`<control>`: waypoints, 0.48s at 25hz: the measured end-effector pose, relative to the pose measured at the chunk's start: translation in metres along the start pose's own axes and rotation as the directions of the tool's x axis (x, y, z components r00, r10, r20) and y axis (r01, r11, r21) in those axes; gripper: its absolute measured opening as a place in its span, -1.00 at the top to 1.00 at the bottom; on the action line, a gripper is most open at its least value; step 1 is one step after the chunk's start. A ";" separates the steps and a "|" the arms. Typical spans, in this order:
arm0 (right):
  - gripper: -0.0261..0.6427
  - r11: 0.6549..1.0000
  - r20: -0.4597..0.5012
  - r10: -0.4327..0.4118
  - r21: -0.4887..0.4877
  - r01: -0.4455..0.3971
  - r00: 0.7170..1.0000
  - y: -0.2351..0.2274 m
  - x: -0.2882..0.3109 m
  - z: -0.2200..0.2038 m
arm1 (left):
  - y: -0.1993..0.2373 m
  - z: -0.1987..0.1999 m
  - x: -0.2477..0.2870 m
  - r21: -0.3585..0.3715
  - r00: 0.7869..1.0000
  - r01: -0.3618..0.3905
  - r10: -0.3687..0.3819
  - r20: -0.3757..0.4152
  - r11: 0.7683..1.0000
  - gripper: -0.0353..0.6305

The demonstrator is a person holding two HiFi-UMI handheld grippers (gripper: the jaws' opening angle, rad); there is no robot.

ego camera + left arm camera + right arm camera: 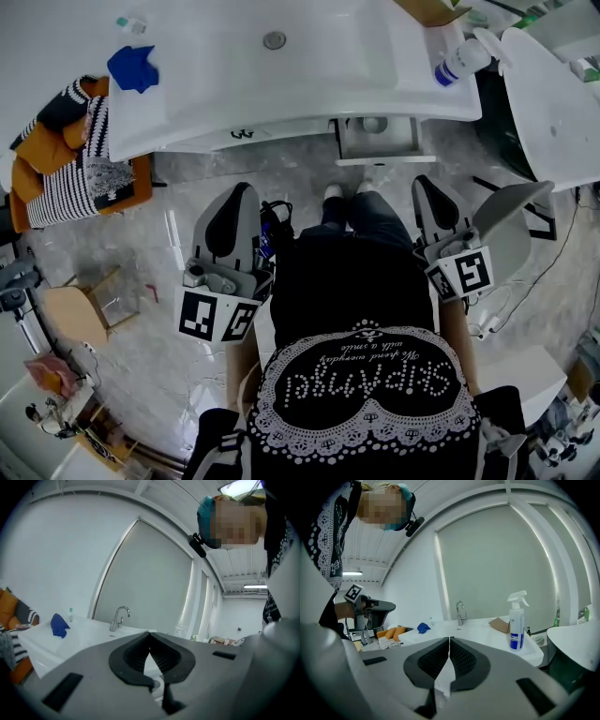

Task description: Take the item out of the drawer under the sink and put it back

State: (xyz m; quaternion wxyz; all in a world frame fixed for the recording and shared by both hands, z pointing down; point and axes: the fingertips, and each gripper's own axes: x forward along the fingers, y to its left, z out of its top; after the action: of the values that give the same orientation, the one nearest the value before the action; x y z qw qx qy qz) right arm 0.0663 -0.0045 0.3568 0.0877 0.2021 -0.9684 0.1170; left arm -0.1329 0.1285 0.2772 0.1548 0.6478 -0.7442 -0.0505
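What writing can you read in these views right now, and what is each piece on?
"SkipAnge", studded, upside down in the head view: person's black top.
"We spend everyday with a smile", small script, partly unsure: same top.
Spray bottle label: too small to read.
Small dark mark on the sink unit front edge: unreadable.
Marker cubes on the left gripper and right gripper: square patterns, no words.

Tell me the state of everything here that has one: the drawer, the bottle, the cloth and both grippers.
Drawer: pulled open under the sink.
Spray bottle: upright at the sink's right end.
Blue cloth: crumpled at the sink's left end.
Left gripper: shut, nothing between its jaws.
Right gripper: shut, nothing between its jaws.
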 end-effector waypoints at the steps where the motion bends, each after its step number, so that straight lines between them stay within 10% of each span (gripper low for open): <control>1: 0.86 1.000 -0.005 0.007 0.003 -0.007 1.000 0.000 0.000 -0.001 | 0.001 -0.001 -0.002 0.005 1.000 -0.012 0.012 -0.005 1.000 0.88; 12: 0.86 1.000 -0.010 0.029 -0.006 -0.029 1.000 -0.026 -0.013 0.003 | -0.008 -0.003 0.017 0.016 0.998 -0.059 0.060 -0.013 0.998 0.88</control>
State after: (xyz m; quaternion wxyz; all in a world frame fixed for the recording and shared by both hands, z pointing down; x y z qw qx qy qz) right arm 0.0884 -0.0237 0.3558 0.0915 0.1873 -0.9711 0.1161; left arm -0.1266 0.1115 0.2805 0.1562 0.6269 -0.7624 -0.0355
